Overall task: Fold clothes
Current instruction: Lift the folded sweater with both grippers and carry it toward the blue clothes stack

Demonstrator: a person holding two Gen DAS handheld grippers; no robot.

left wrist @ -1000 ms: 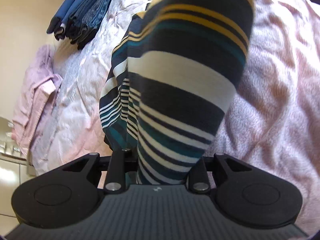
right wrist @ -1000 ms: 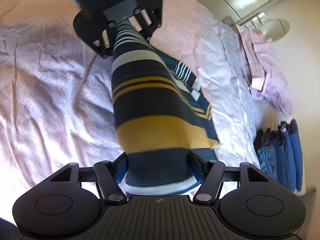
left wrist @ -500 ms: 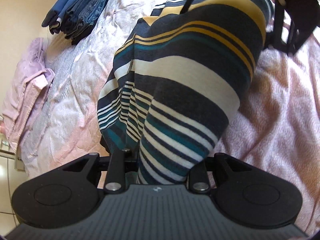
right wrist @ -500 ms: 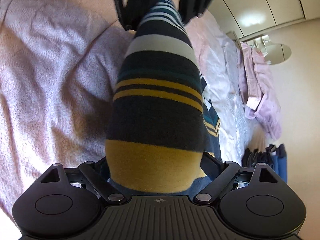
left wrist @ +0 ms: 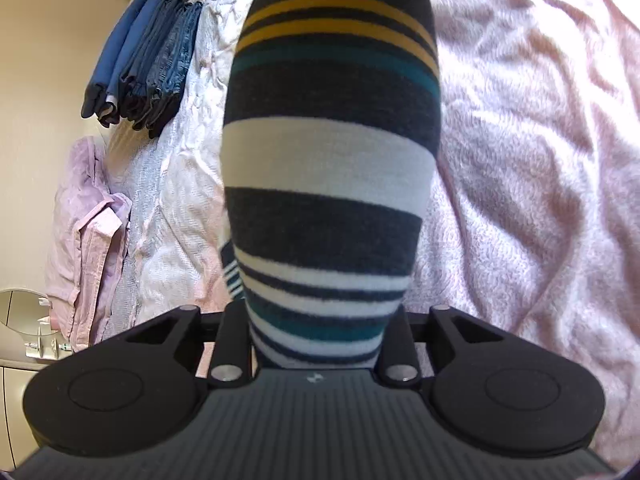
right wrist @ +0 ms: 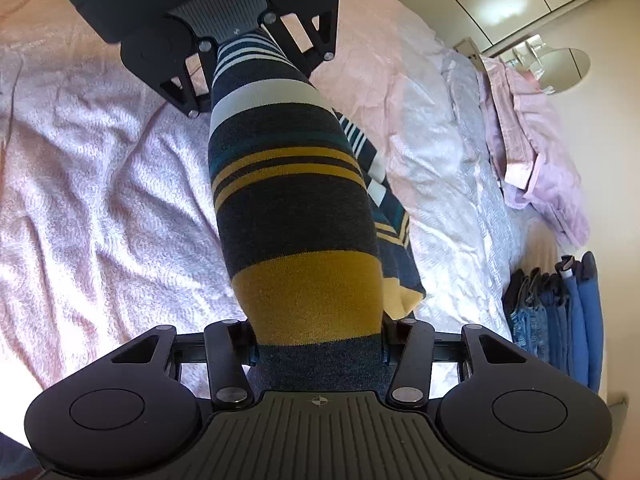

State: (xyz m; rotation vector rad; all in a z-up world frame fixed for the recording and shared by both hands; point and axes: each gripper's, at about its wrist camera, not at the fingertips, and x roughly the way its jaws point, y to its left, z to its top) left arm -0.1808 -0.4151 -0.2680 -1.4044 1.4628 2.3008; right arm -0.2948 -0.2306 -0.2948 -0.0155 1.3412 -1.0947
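Two grippers hold one striped garment [right wrist: 296,216] stretched between them above a bed. The left gripper [left wrist: 320,336] pinches the end with thin white, teal and dark stripes; its fingers are closed in on the cloth from both sides. The right gripper [right wrist: 318,344] clamps the other end, where a wide mustard band meets dark grey, with its fingers pressed against the fabric on either side. In the right wrist view the left gripper [right wrist: 240,56] shows at the far end of the garment, facing back toward the camera.

The cloth runs taut from one gripper to the other, showing a broad white band, dark grey bands, a teal line and two thin yellow stripes. A loose part of the same garment hangs below the stretched edge on the right side in the right wrist view, and its lower part looks to touch the bed.

The bed is covered by a fuzzy pink blanket [left wrist: 540,160], with a crinkled pale sheet [right wrist: 440,152] beside it. On the sheet's far edge lies a stack of folded blue jeans [left wrist: 148,60], and next to it a pile of lilac shirts [left wrist: 84,240]. A round mirror [right wrist: 568,68] stands by the wall, near the shirts. White cupboard doors [right wrist: 500,4] fill the background.
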